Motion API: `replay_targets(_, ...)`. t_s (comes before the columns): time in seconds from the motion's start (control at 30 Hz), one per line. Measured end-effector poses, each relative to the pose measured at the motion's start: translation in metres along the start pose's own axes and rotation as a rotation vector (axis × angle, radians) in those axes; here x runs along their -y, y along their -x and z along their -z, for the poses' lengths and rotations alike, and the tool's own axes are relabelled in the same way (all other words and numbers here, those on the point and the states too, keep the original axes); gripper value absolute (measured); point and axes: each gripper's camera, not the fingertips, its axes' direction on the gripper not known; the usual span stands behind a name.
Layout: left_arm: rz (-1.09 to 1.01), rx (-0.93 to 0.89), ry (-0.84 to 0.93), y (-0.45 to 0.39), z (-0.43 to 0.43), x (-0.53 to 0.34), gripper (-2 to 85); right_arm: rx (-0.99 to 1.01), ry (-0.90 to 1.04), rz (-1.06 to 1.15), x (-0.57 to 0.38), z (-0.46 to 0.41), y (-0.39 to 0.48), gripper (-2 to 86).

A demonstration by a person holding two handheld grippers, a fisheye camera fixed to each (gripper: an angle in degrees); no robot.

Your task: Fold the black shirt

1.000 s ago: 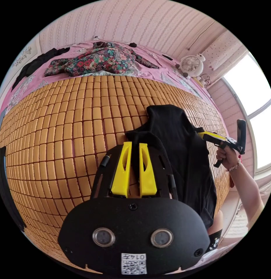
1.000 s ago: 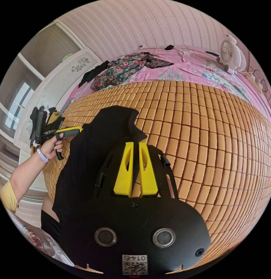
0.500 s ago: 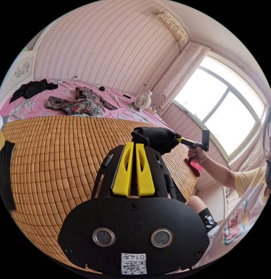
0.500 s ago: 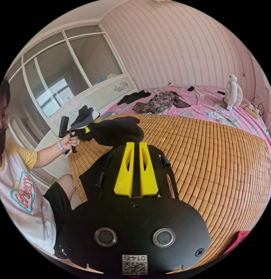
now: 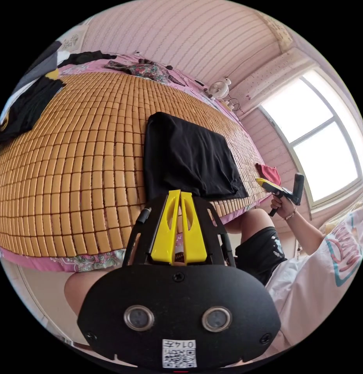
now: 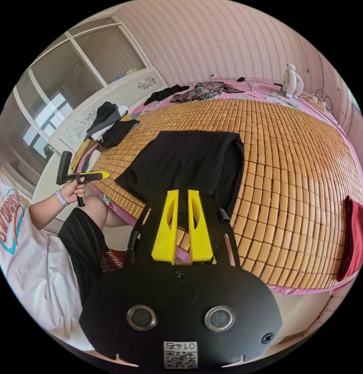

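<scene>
In the left gripper view, the black shirt (image 5: 189, 157) lies flat on the bed's bamboo mat (image 5: 72, 156), a soft matte rectangle with smooth folded edges, near the mat's near edge. The mat is a grid of small glossy tan tiles. The left gripper (image 5: 180, 194) hovers over the shirt's near edge, its yellow wedge-shaped jaws almost together with nothing between them. To the right, a hand (image 5: 284, 204) holds the right gripper (image 5: 261, 181) off the bed edge, its jaws closed and empty. A red cloth (image 5: 269, 173) lies by the mat's corner, dark clothes (image 5: 29, 105) at the far left, and a floral garment (image 5: 144, 70) and a small white fan (image 5: 219, 89) rest on the pink sheet beyond.

In the right gripper view, the shirt (image 6: 185, 159) spreads over the mat (image 6: 298, 156), one side doubled over. The right gripper (image 6: 183, 193) sits above its near edge, jaws narrowly parted and empty. The left gripper (image 6: 103, 175) is held at left, beside piled clothes (image 6: 107, 124). Striped pink wallpaper (image 6: 228, 39) backs the room.
</scene>
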Motion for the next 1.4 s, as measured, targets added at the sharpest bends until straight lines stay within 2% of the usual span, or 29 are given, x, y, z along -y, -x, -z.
replay_targets(0.1,-0.189,0.027,0.003,-0.060,-0.039,0.012,-0.7,-0.070,0.063,0.163,0.042,-0.041,0.023,1.6)
replay_targets(0.17,-0.292,0.031,-0.005,-0.097,-0.066,0.016,-0.7,-0.207,0.130,0.269,0.084,-0.083,0.041,0.9)
replay_targets(0.23,-0.404,0.109,-0.047,-0.136,-0.100,0.014,-0.7,-0.267,0.183,0.352,0.120,-0.120,0.051,0.3)
replay_targets(0.3,-0.478,0.146,-0.027,-0.155,-0.128,0.012,-0.7,-0.263,0.241,0.439,0.157,-0.157,0.057,0.3)
replay_targets(0.4,-0.558,0.196,0.036,-0.174,-0.164,0.001,-0.7,-0.222,0.487,0.534,0.211,-0.228,0.063,0.2)
replay_targets(0.47,-0.577,0.237,0.125,-0.178,-0.186,-0.007,-0.7,-0.288,0.613,0.581,0.231,-0.280,0.065,0.1)
replay_targets(0.53,-0.579,0.221,0.112,-0.177,-0.194,-0.020,-0.7,-0.338,0.744,0.610,0.228,-0.325,0.060,0.0)
replay_targets(0.57,-0.566,0.213,0.114,-0.177,-0.195,-0.021,-0.7,-0.352,0.678,0.599,0.231,-0.332,0.062,0.0)
replay_targets(0.63,-0.556,0.195,0.122,-0.177,-0.199,-0.025,-0.7,-0.404,0.701,0.577,0.236,-0.348,0.065,0.0)
replay_targets(0.77,-0.571,0.201,0.115,-0.182,-0.205,-0.035,-0.7,-0.480,0.828,0.682,0.239,-0.374,0.079,0.0)
replay_targets(0.93,-0.553,0.195,0.117,-0.187,-0.212,-0.045,-0.7,-0.425,0.940,0.595,0.263,-0.389,0.066,0.0)
replay_targets(1.07,-0.489,0.168,0.163,-0.186,-0.217,-0.042,-0.6,-0.486,0.900,0.556,0.261,-0.383,0.066,0.0)
replay_targets(1.13,-0.407,0.092,0.211,-0.177,-0.219,-0.034,-0.6,-0.493,0.853,0.553,0.258,-0.371,0.063,0.0)
replay_targets(1.2,-0.381,0.032,0.253,-0.170,-0.217,-0.029,-0.5,-0.476,0.752,0.506,0.254,-0.347,0.057,0.0)
replay_targets(1.27,-0.410,0.058,0.247,-0.170,-0.206,-0.034,-0.5,-0.431,0.520,0.447,0.236,-0.293,0.048,0.0)
replay_targets(1.4,-0.442,0.098,0.176,-0.183,-0.180,-0.060,0.9,-0.356,0.295,0.308,0.189,-0.194,0.023,-0.1)
